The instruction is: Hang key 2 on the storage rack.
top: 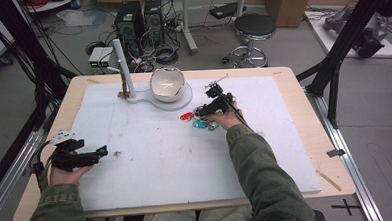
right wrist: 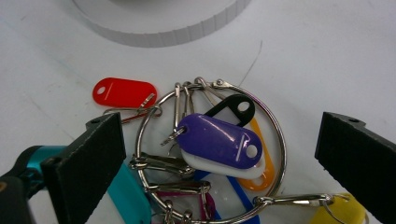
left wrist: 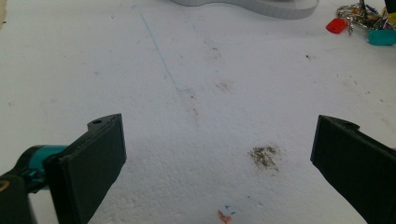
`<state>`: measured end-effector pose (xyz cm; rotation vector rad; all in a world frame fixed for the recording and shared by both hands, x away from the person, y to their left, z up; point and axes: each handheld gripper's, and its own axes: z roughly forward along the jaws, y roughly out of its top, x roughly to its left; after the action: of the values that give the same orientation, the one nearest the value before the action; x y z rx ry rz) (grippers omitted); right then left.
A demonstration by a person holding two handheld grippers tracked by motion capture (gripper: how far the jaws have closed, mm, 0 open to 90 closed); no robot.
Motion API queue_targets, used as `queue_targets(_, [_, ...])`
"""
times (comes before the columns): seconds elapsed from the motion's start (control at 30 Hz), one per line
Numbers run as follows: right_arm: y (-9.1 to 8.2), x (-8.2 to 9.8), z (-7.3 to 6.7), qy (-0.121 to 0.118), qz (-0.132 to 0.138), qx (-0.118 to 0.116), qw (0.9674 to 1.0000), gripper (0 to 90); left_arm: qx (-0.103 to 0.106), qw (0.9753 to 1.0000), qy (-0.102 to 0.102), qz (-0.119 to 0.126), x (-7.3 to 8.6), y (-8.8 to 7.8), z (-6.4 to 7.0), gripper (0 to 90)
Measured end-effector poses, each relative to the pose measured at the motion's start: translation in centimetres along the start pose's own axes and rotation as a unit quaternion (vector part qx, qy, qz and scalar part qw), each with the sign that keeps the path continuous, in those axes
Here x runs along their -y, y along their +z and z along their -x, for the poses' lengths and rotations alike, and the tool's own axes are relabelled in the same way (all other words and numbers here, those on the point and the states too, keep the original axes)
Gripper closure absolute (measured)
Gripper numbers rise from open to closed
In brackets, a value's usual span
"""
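A metal key ring [right wrist: 275, 140] with several coloured tags lies on the white foam board [top: 151, 157], just in front of the round white base [right wrist: 163, 23]. A purple tag [right wrist: 218, 142] rests on top and a red tag [right wrist: 123, 92] sticks out to the left. My right gripper [right wrist: 224, 140] is open, low over the bunch, with one jaw on each side of the ring. In the high view the right gripper [top: 204, 111] sits over the key ring [top: 198, 121]. My left gripper [top: 103, 151] is open near the board's left edge with nothing between its jaws, and the left gripper [left wrist: 217, 149] faces bare board.
A white bowl [top: 167, 84] sits on the round base [top: 181, 102] at the back, beside an upright white post [top: 123, 68]. A brown stain [left wrist: 265, 156] marks the board ahead of the left gripper. The keys [left wrist: 364, 18] lie far off at the upper right of the left gripper view.
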<state>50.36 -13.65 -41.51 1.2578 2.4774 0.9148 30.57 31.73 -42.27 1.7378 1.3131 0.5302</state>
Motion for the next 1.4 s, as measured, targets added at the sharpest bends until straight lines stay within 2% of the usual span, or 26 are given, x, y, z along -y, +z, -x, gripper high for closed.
queue_targets(0.03, [0.1, 0.0, 0.0, 0.009, -0.003, 0.000, 1.0000, 0.8, 0.000, 1.0000, 0.000, 0.000, 0.0, 0.0, 0.0, 3.7])
queue_targets(0.1, [0.3, -0.1, 0.1, 0.012, -0.003, 0.000, 0.9999, 5.0, 0.000, 1.0000, -0.001, 0.001, 0.0, 0.0, 0.0, 3.7])
queue_targets(0.27, [0.7, -0.1, 0.1, 0.022, -0.011, -0.004, 0.9997, 7.9, 0.000, 1.0000, -0.001, 0.000, 0.0, 0.0, 0.1, 3.7])
queue_targets(0.33, [0.8, -0.1, 0.0, 0.018, -0.012, -0.008, 0.9997, 15.9, 0.001, 1.0000, 0.000, 0.000, 0.0, 0.0, 0.1, 3.7])
queue_targets(0.4, [1.0, -0.1, -0.1, 0.015, -0.016, -0.003, 0.9998, 18.4, 0.002, 1.0000, 0.000, 0.000, 0.0, 0.0, 0.1, 3.7])
queue_targets(0.5, [1.2, 0.0, -0.3, 0.007, -0.024, -0.006, 0.9997, 28.7, 0.001, 1.0000, 0.001, -0.001, 0.0, 0.0, 0.1, 3.7])
queue_targets(0.6, [1.3, 0.0, -0.8, -0.013, -0.025, 0.012, 0.9995, 45.6, 0.001, 1.0000, 0.000, 0.000, 0.0, 0.1, 0.1, 3.7])
queue_targets(0.67, [1.3, 0.0, -1.0, -0.020, -0.023, 0.000, 0.9996, 46.5, 0.003, 1.0000, 0.001, 0.000, 0.0, 0.1, 0.1, 3.7])
queue_targets(0.77, [1.2, 0.0, -1.2, -0.025, -0.029, 0.000, 0.9993, 46.9, 0.004, 1.0000, 0.001, -0.001, 0.0, 0.1, 0.2, 3.7])
queue_targets(0.97, [1.1, 0.0, -1.0, -0.007, -0.030, -0.014, 0.9994, 47.0, 0.004, 1.0000, 0.001, -0.001, 0.0, 0.1, 0.2, 3.7])
queue_targets(1.23, [0.2, -0.2, -0.6, 0.011, -0.008, -0.024, 0.9996, 47.0, 0.004, 1.0000, 0.003, -0.001, 0.0, 0.1, 0.1, 3.7])
queue_targets(1.3, [-0.3, -0.3, -0.4, 0.031, -0.001, -0.032, 0.9990, 47.1, 0.005, 1.0000, 0.003, -0.001, 0.0, 0.1, 0.1, 3.7])
queue_targets(1.4, [-1.0, -0.5, -0.1, 0.045, 0.011, -0.045, 0.9979, 47.1, 0.005, 1.0000, 0.004, -0.001, -0.1, 0.1, 0.2, 3.7])
